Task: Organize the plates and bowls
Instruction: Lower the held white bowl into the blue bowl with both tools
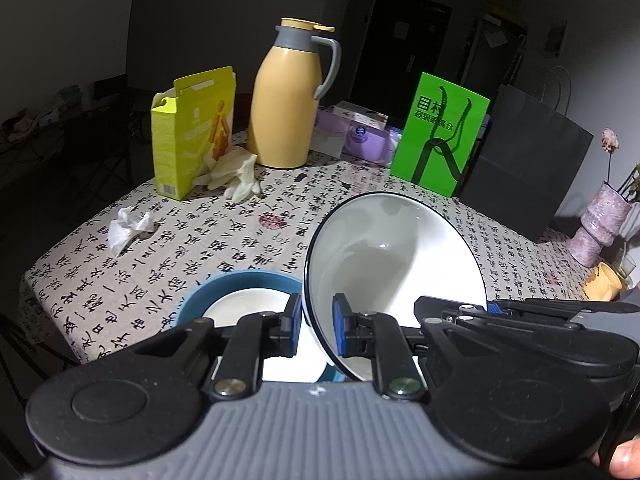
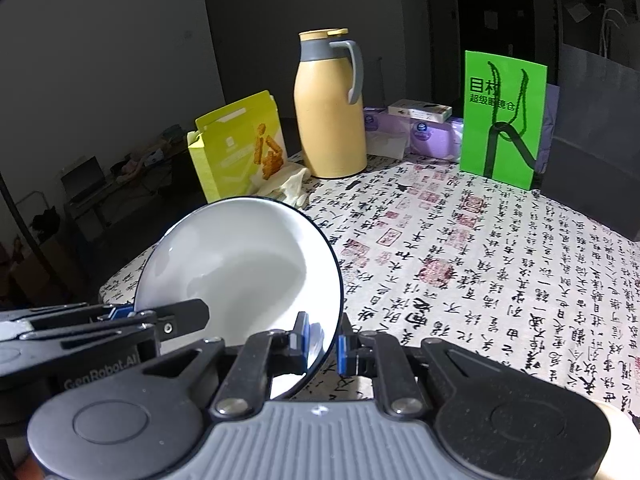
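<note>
Both grippers have hold of the same white bowl (image 1: 396,276), one on each side of its dark rim. The left gripper (image 1: 318,330) has its blue pads pinched nearly together over the rim's left edge, and the right gripper (image 2: 323,340) clamps the opposite edge the same way, jaws all but closed on the thin wall. The bowl hangs tilted between them, its hollow turned toward the cameras, lifted clear of the tablecloth (image 2: 500,264) with the black calligraphy.

Just below and to the left of the left gripper's fingers sits a blue bowl (image 1: 240,284) with a white dish (image 1: 248,304) nested inside it (part of it hidden behind the fingers).

Well ahead of both tools, at the far side of the table, stand a yellow box (image 1: 192,132), a tan thermos jug (image 1: 288,100) and a green card (image 1: 438,134). A pale glove (image 1: 236,176) lies at the foot of the box, and a crumpled tissue (image 1: 128,228) lies off to the left gripper's left.
</note>
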`<state>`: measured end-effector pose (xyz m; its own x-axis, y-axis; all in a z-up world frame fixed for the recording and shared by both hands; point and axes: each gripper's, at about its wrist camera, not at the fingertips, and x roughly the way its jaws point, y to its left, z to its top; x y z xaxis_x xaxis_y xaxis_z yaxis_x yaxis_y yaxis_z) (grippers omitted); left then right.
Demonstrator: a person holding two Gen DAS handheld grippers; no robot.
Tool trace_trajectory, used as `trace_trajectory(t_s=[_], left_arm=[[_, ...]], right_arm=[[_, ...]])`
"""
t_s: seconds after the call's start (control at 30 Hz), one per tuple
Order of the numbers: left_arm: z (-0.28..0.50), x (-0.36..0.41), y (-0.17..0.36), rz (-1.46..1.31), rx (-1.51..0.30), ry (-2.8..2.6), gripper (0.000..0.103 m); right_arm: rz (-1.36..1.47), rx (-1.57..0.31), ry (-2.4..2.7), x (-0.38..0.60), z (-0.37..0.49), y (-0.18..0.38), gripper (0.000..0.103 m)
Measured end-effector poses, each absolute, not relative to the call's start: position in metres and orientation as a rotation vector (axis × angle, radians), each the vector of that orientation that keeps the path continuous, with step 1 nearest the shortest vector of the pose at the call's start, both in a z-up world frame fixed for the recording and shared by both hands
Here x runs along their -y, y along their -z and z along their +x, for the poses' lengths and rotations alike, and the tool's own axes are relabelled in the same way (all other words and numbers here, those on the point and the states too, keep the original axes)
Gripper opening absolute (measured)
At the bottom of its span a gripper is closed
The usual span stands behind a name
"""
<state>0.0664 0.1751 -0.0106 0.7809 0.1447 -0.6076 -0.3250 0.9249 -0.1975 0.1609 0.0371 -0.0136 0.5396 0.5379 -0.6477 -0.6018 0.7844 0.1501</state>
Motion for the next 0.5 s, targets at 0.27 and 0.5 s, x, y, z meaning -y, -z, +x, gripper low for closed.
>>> trace_trajectory(t_s=[0.27, 0.5], left_arm=[[0.063, -0.190, 0.015, -0.321, -0.628, -0.275, 0.016], [0.060, -0.202, 0.020, -0.333, -0.632, -0.290, 0.016]], right_arm=[[-0.109, -0.752, -0.697, -0.053, 0.163, 0.018, 0.013], [-0.122, -0.763, -0.711, -0.065, 0.164, 0.022, 0.013]])
